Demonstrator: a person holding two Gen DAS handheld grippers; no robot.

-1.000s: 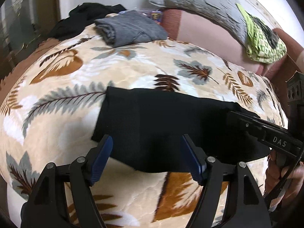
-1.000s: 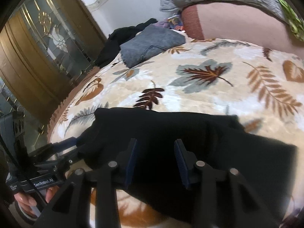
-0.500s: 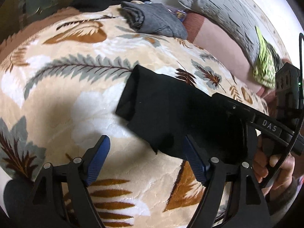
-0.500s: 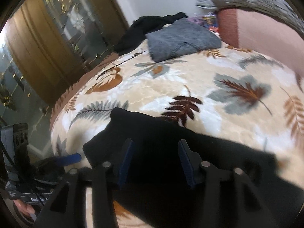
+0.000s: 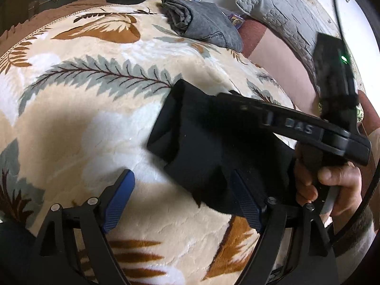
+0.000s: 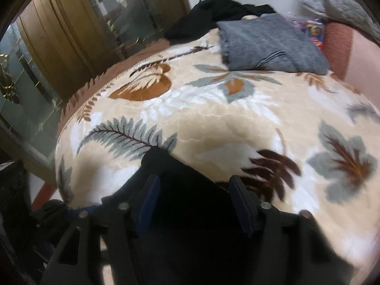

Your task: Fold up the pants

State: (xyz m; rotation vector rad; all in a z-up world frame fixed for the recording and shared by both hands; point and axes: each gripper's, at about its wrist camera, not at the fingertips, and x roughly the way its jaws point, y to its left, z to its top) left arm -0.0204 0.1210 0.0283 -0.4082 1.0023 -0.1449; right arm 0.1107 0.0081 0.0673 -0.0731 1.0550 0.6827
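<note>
- Left wrist view: your folded black fabric pants lie flat on the plush cream leaf-print blanket, a compact bundle that looks near finished.
- Your left gripper sits at the bundle's near corner, jaws opening, pads clear of the cloth, likely releasing.
- Your right gripper hangs over the same pants, jaws opening, cloth beneath, nothing pinched.
- Folded grey denim garment is parked at the far edge, apparently already done.
</note>
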